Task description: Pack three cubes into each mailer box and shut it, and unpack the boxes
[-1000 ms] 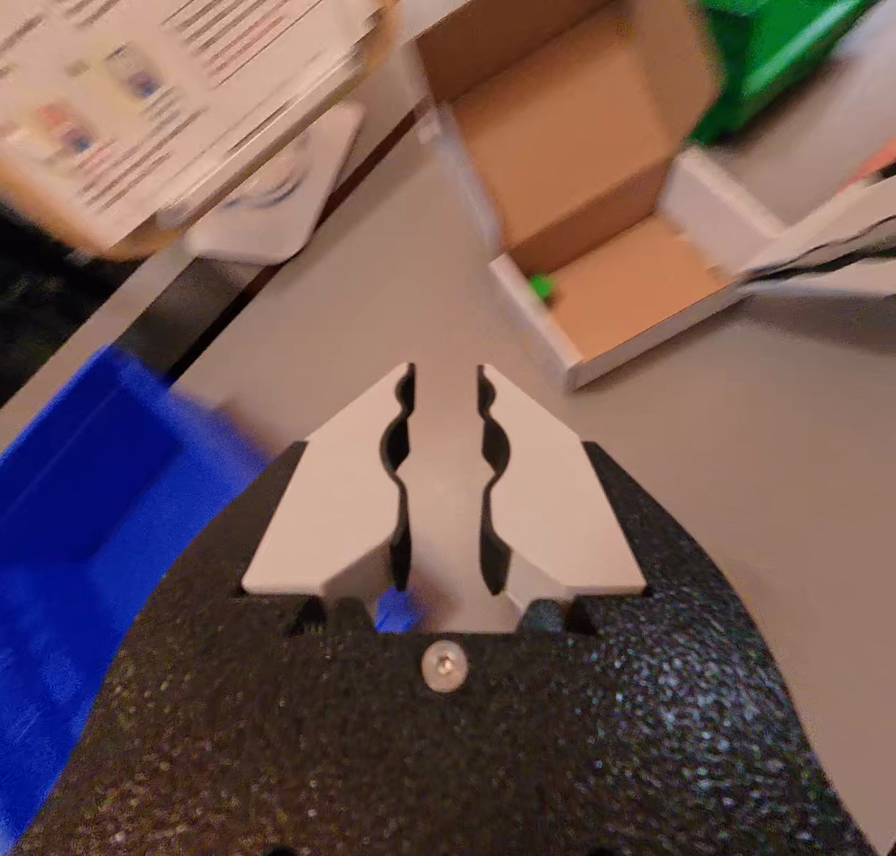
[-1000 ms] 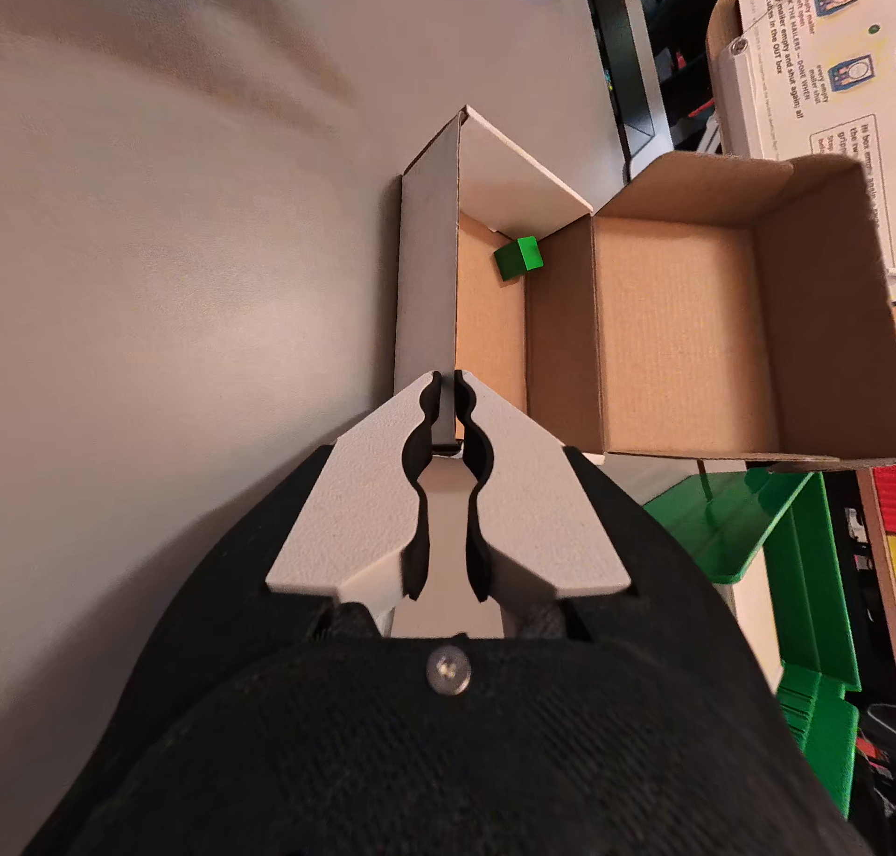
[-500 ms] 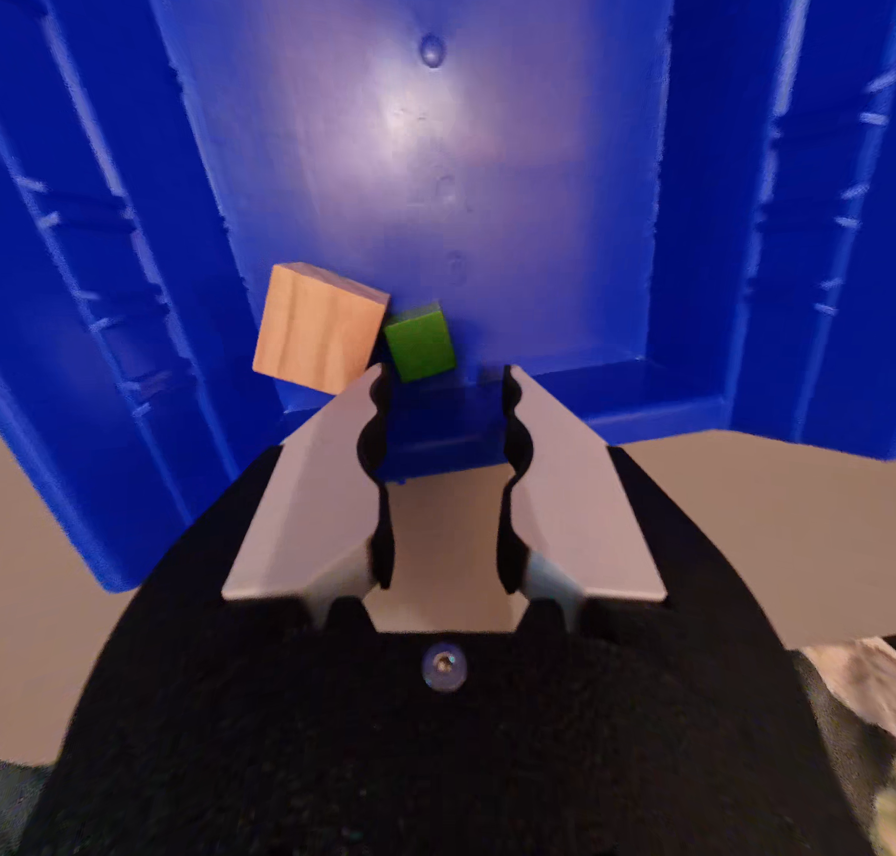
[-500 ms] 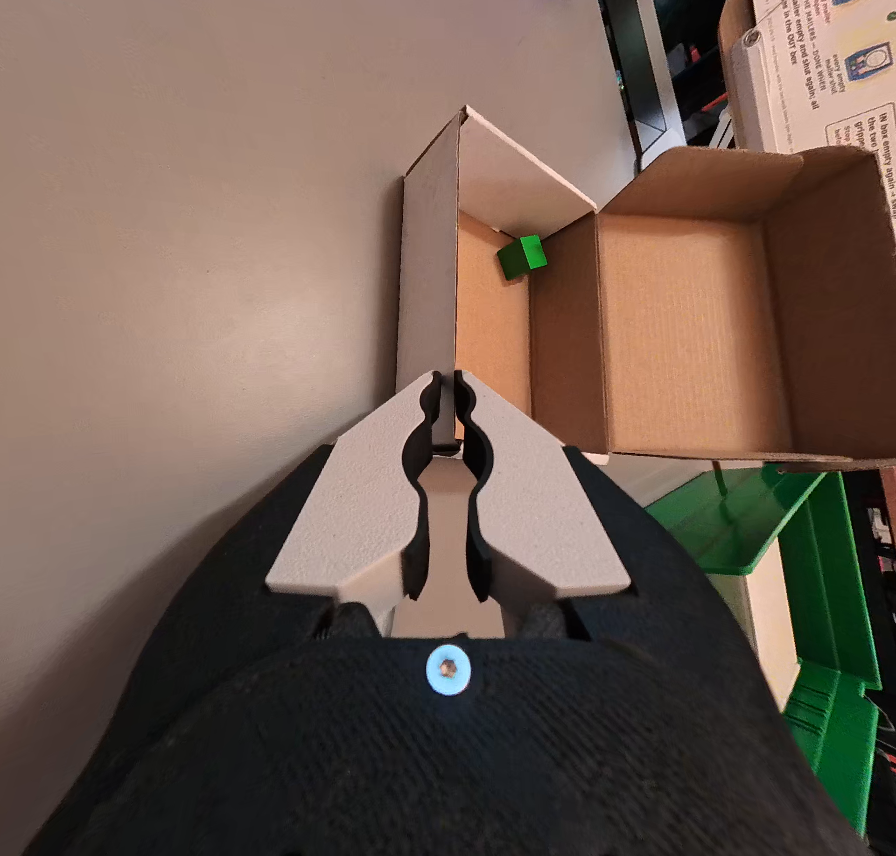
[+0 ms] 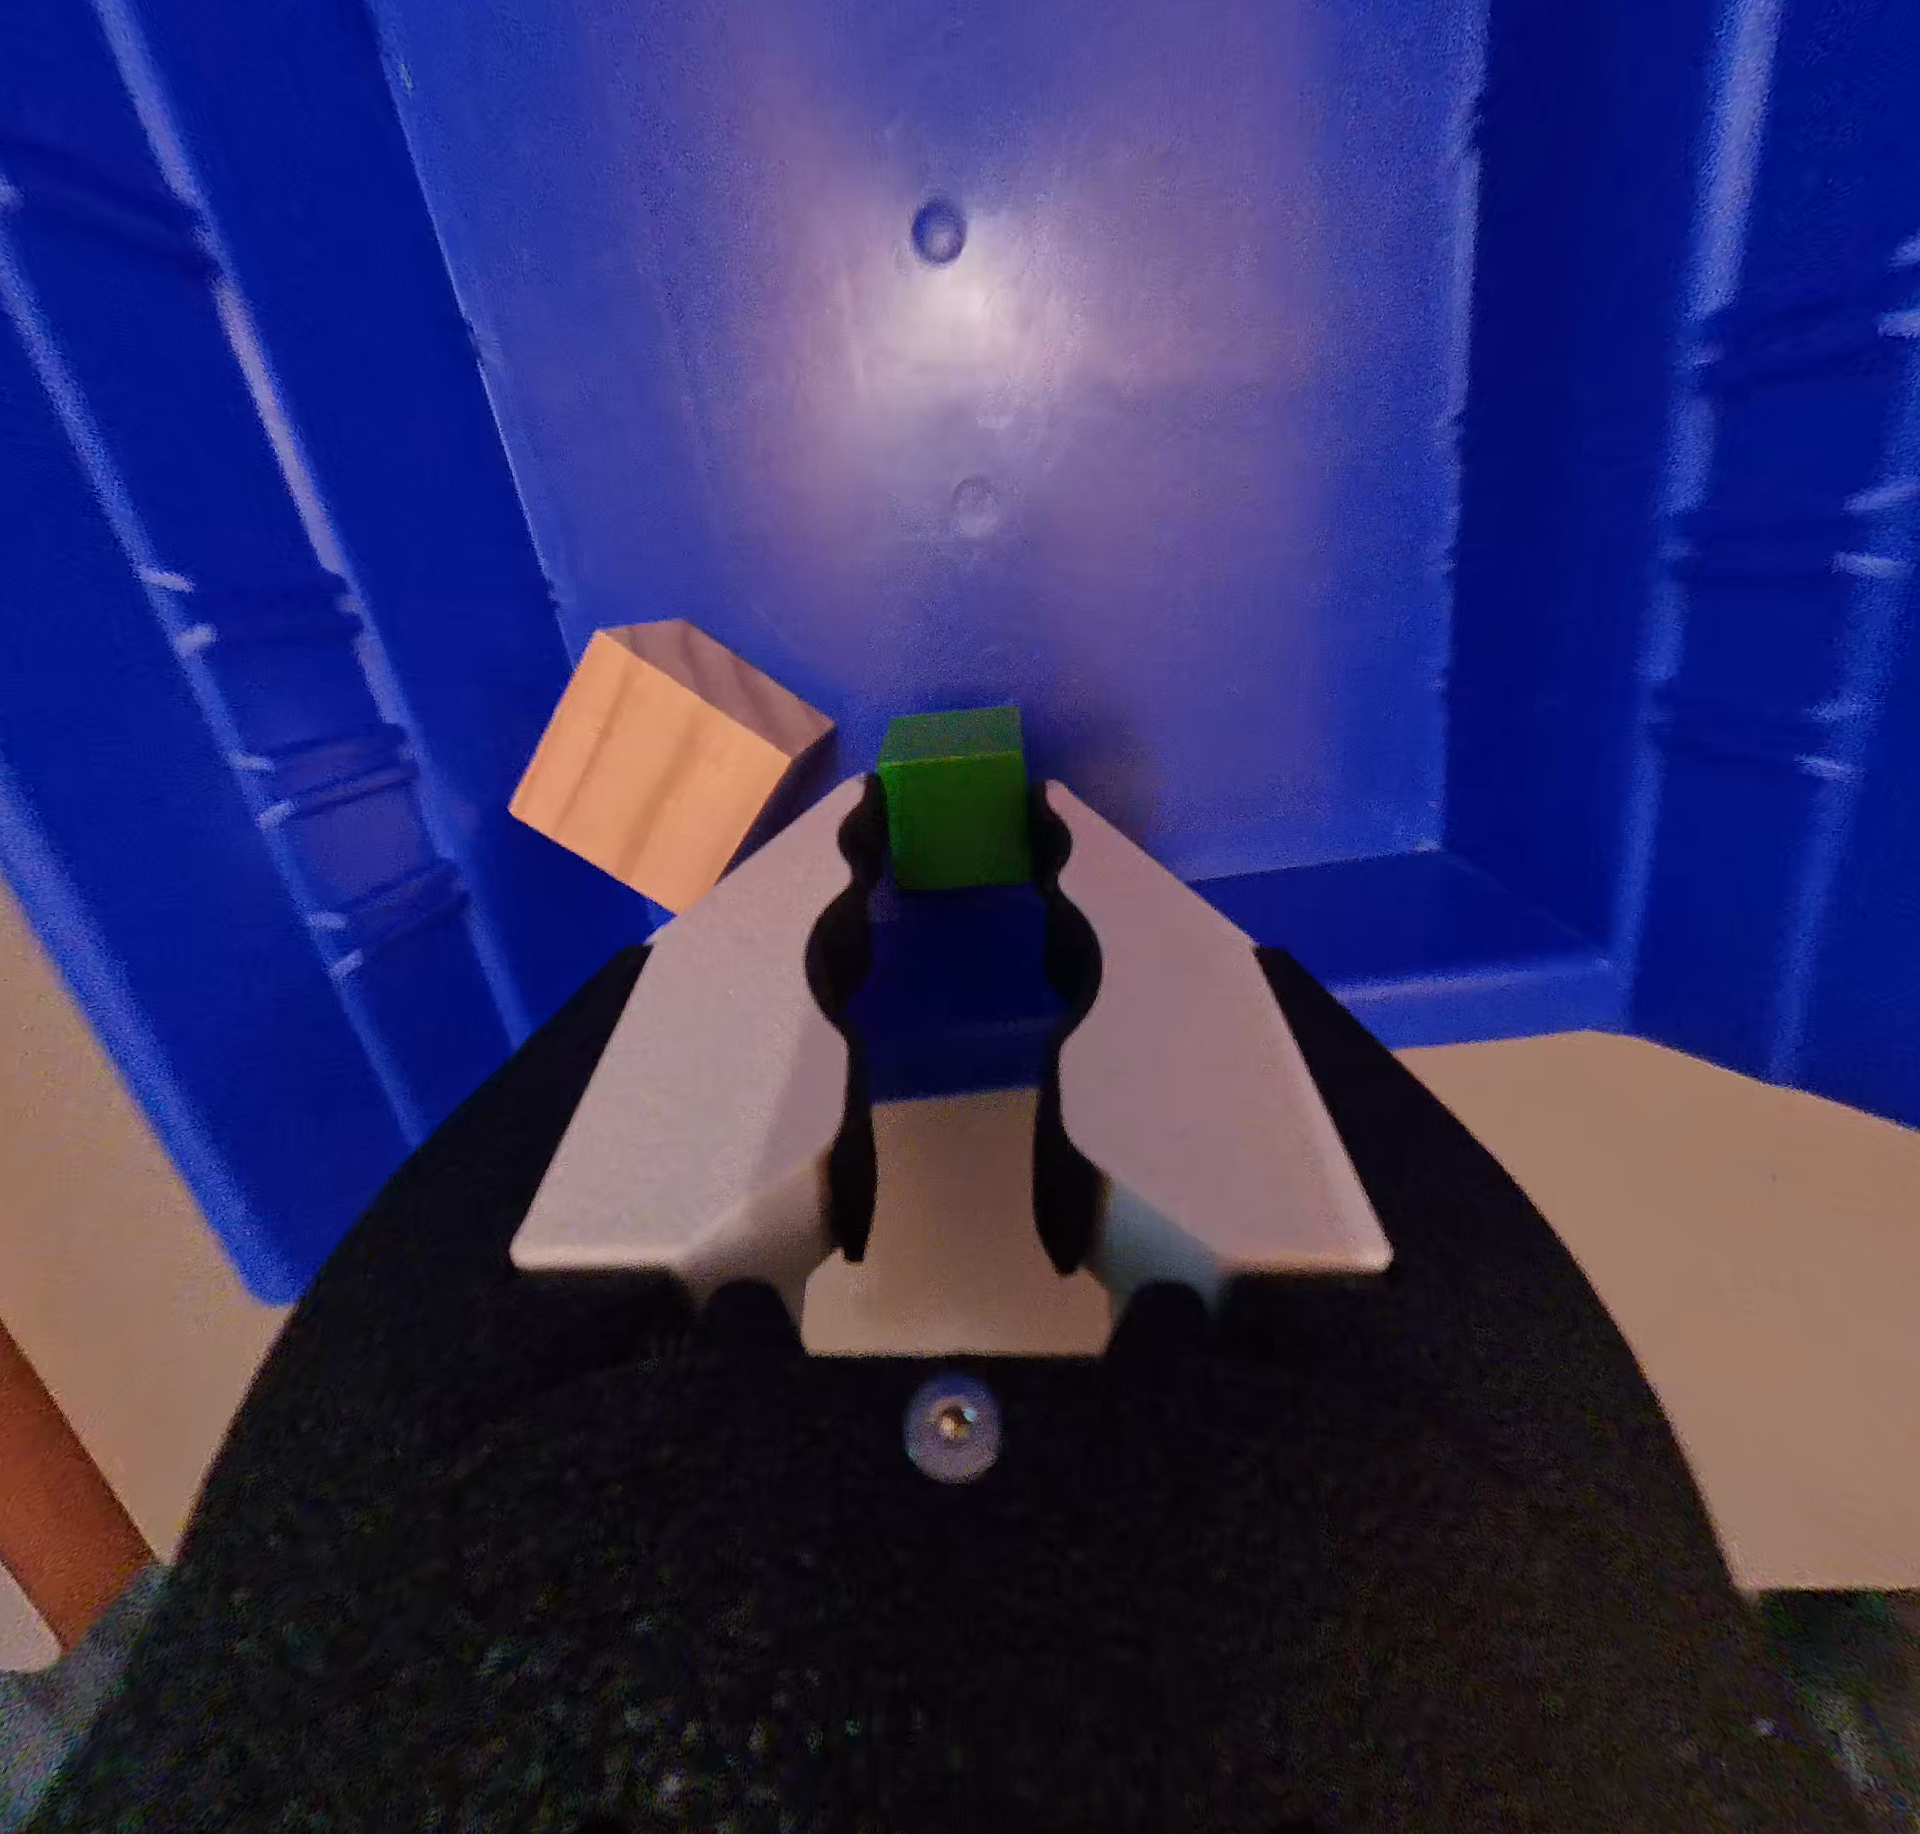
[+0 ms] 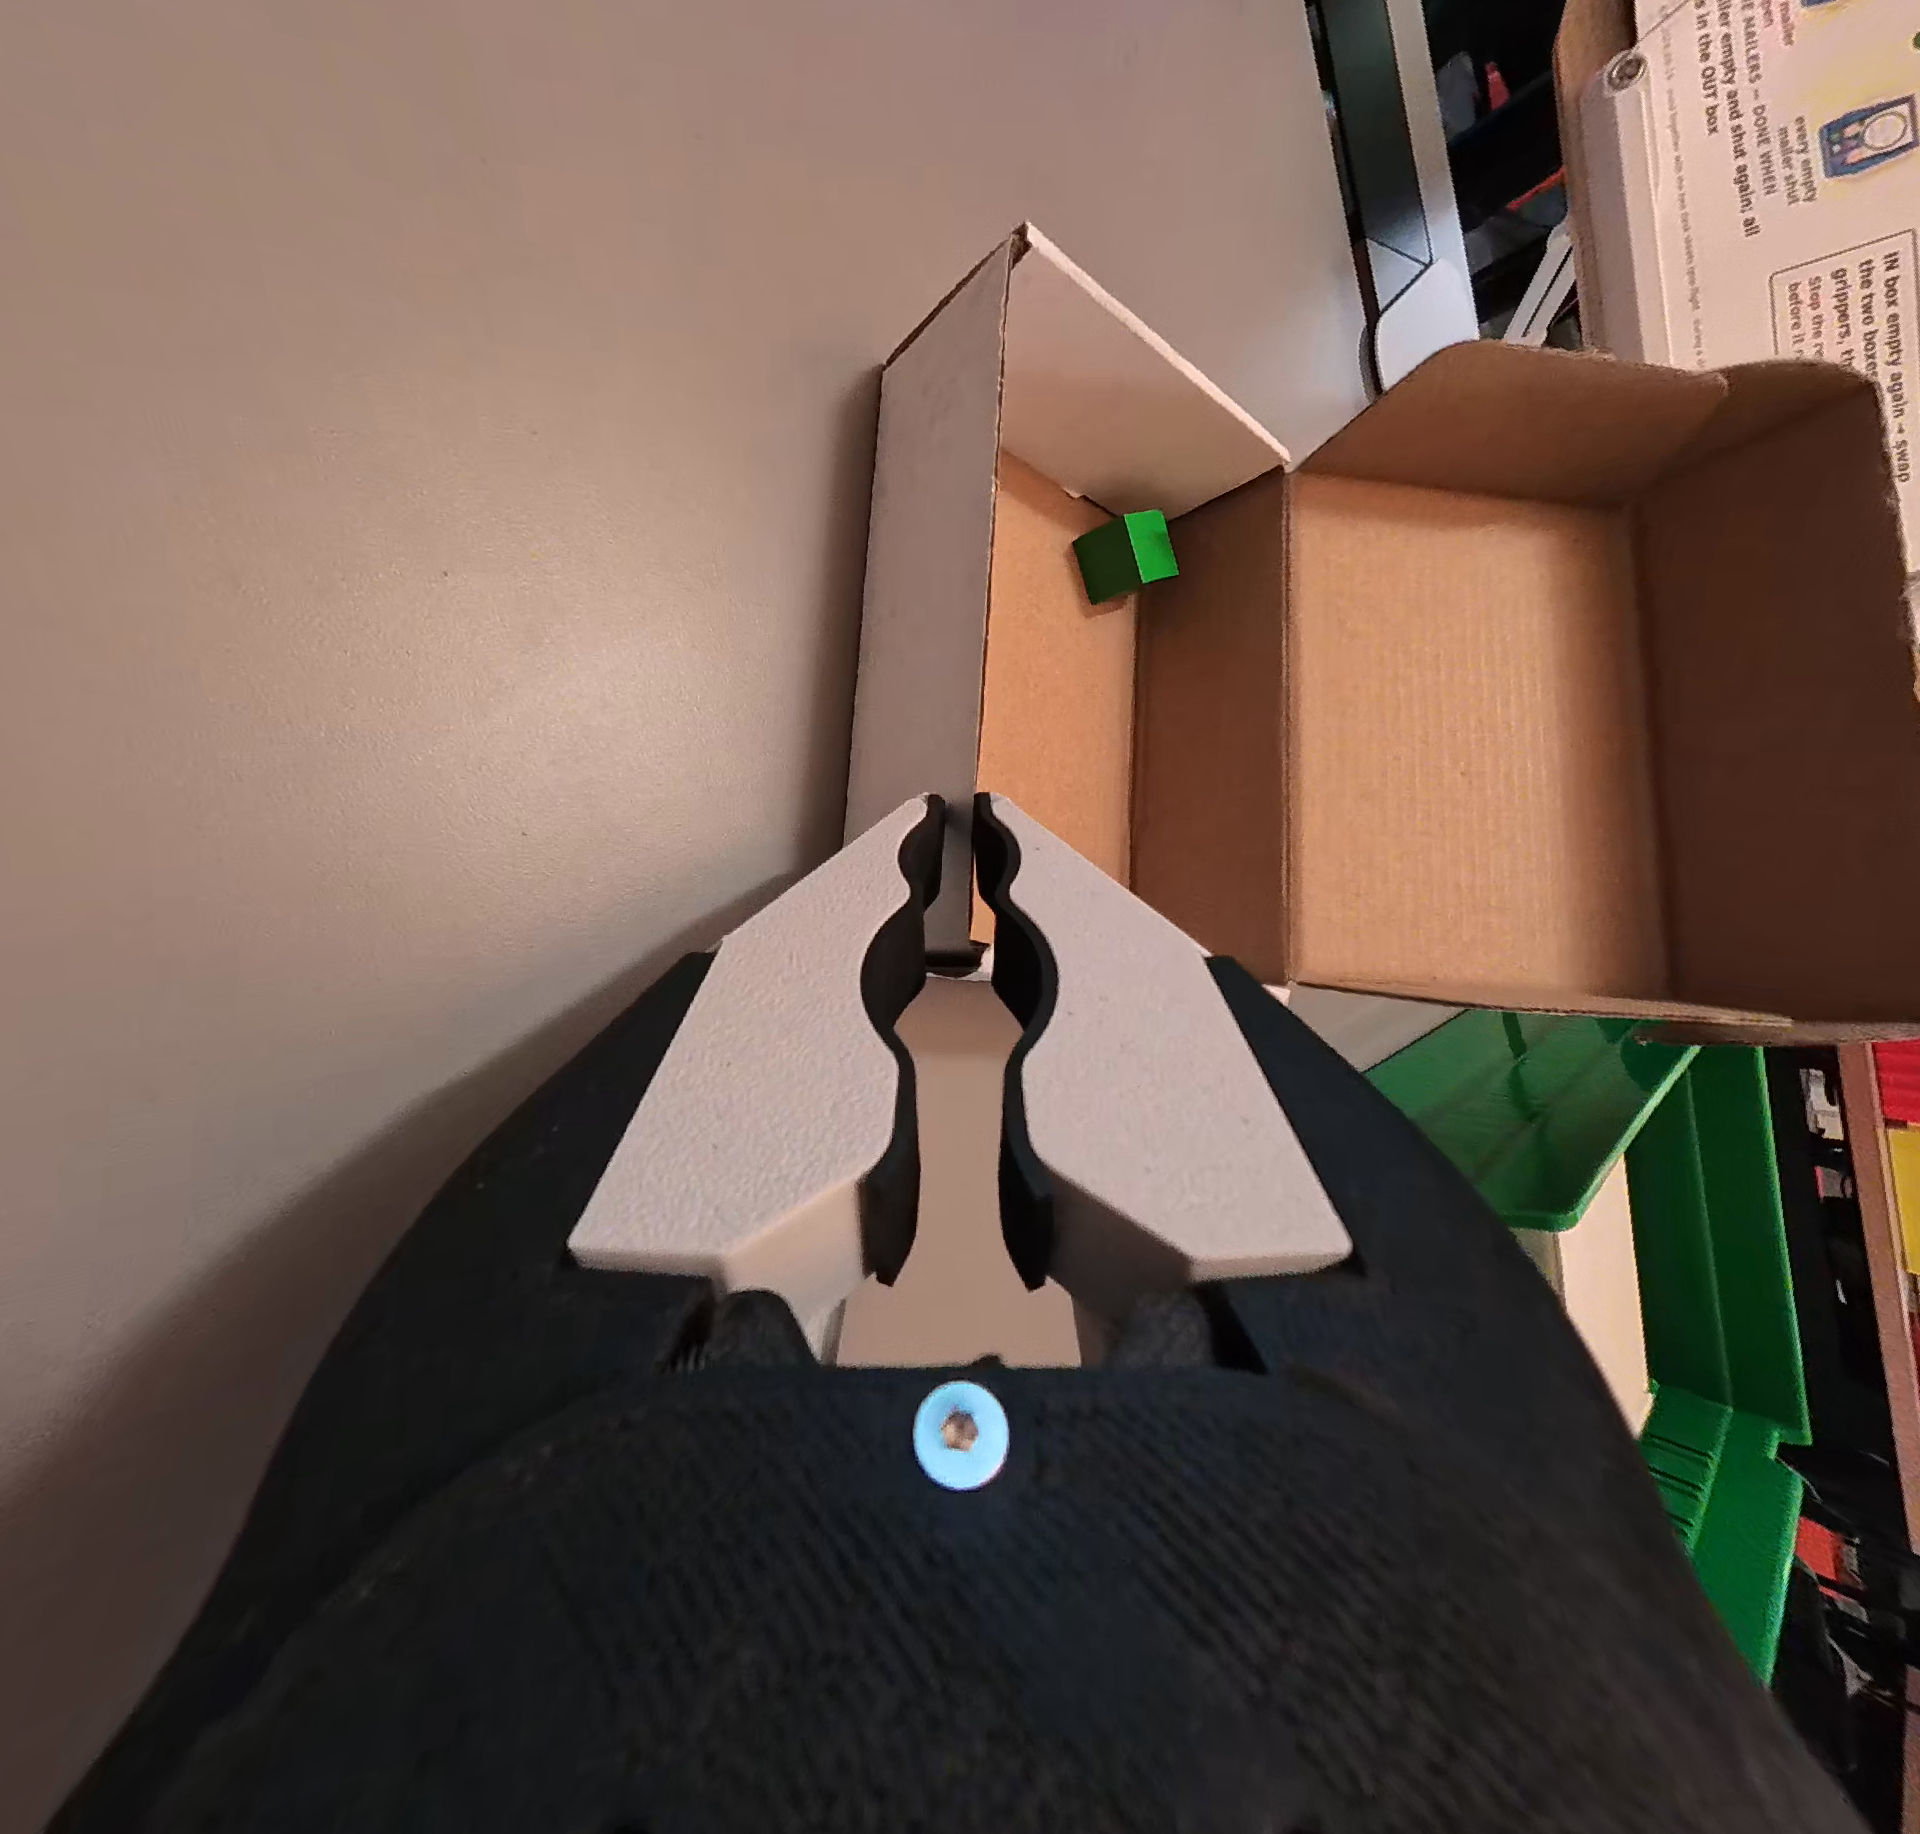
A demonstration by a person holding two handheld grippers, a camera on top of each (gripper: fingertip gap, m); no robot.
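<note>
In the left wrist view, my left gripper (image 5: pixel 956 810) reaches into a blue bin (image 5: pixel 935 382) and is shut on a small green cube (image 5: pixel 954 834) held between its fingertips. A larger wooden cube (image 5: pixel 655 787) lies just left of it on the bin floor. In the right wrist view, my right gripper (image 6: pixel 958 820) is shut on the near end of the white side wall of an open mailer box (image 6: pixel 925 589). Another green cube (image 6: pixel 1127 553) lies in the box's far corner. The box's brown lid (image 6: pixel 1455 724) stands open to the right.
The boxes and bin rest on a grey table (image 6: pixel 416 537). A green bin (image 6: pixel 1507 1109) sits beyond the mailer's lid at the right. A printed instruction sheet on a stand (image 6: pixel 1787 122) is at the upper right, past the table's edge.
My left gripper swung from the mailer box to the blue bin, moved in and closed on the green cube. My right gripper has kept its hold on the box wall.
</note>
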